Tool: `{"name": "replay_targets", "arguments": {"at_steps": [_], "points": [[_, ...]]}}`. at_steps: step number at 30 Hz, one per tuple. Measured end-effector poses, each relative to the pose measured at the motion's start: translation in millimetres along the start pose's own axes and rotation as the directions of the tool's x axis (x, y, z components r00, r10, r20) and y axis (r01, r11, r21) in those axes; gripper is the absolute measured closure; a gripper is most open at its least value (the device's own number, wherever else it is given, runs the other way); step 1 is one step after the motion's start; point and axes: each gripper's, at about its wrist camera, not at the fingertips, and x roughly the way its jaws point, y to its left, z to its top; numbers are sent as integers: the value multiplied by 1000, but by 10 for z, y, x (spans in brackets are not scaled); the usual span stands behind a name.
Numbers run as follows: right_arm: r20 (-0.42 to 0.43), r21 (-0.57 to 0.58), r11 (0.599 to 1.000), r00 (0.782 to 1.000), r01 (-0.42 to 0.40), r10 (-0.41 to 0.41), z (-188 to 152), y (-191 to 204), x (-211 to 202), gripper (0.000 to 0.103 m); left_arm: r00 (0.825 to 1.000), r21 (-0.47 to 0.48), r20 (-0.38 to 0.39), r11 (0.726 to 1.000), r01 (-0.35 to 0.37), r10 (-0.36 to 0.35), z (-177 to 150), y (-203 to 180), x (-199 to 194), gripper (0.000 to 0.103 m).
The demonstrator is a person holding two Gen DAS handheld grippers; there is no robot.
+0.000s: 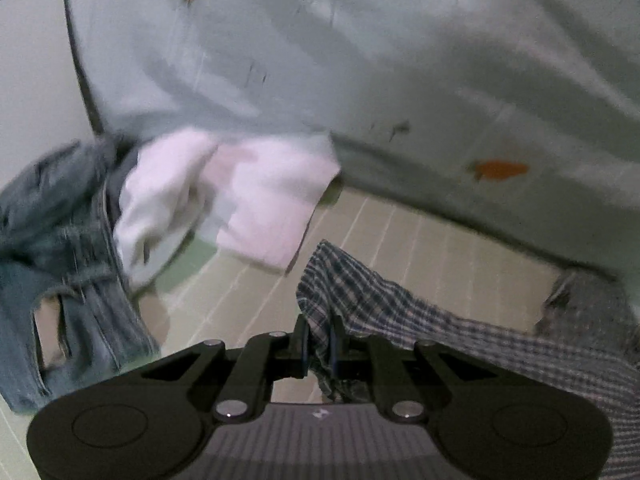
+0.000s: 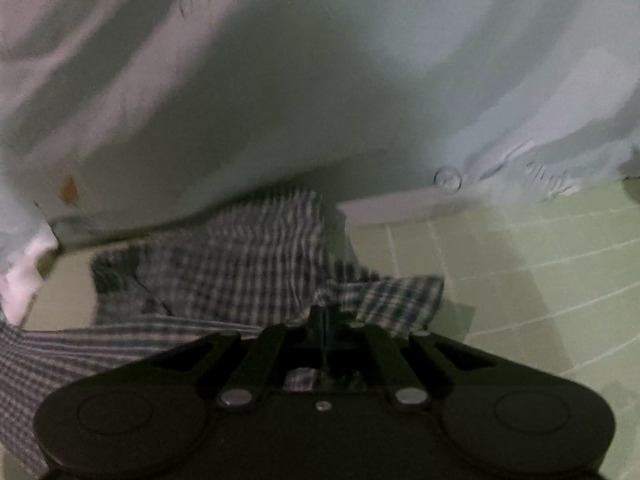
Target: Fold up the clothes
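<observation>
A blue-and-white plaid garment (image 1: 404, 316) hangs stretched between both grippers above the green gridded surface (image 1: 420, 240). My left gripper (image 1: 319, 334) is shut on one corner of it, with cloth bunched between the fingers. In the right wrist view the same plaid garment (image 2: 240, 248) spreads ahead and to the left, and my right gripper (image 2: 325, 322) is shut on another edge of it. Both views are blurred by motion.
A pale blue sheet with orange fish prints (image 1: 360, 60) fills the background. Blue jeans (image 1: 60, 260) and a white-pink folded cloth (image 1: 248, 200) lie at the left. Green gridded surface (image 2: 540, 260) shows at the right, with a white folded item (image 2: 400, 204) beyond.
</observation>
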Motion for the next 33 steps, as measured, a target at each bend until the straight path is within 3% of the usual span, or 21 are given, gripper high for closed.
{"name": "replay_targets", "arguments": {"at_steps": [7,9,12,15,17,19,22,24,28,33], "points": [[-41,-7,1000,999,13,-13,43,-31,319,94,996,-32,-85,999,-24,21,-211,178,247,92],[-25,0,1000,1000,8,-8,102,-51,269,72,995,-37,-98,999,-27,24,-257,198,257,92],[42,6,1000,999,6,-6,162,-95,56,49,994,-54,-107,998,-28,22,-292,230,262,92],[87,36,999,995,42,-45,143,-199,-195,36,993,-70,-117,997,-29,20,-326,261,267,92],[73,83,996,996,44,-50,108,-325,-258,35,993,-75,-121,997,-29,20,-343,273,271,92],[24,143,989,999,36,-40,49,-470,-236,36,992,-70,-120,997,-32,23,-352,272,271,92],[-52,194,981,999,11,-1,3,-585,-121,58,992,-70,-119,997,-37,28,-362,268,257,92],[-74,224,974,996,-30,48,-12,-626,-59,97,992,-72,-122,997,-41,32,-376,271,250,92],[-52,214,976,998,-34,46,73,-607,32,99,990,-85,-140,995,-43,31,-424,293,253,92],[-85,151,989,996,4,9,174,-574,168,96,988,-119,-153,992,-40,22,-511,335,225,88]]}}
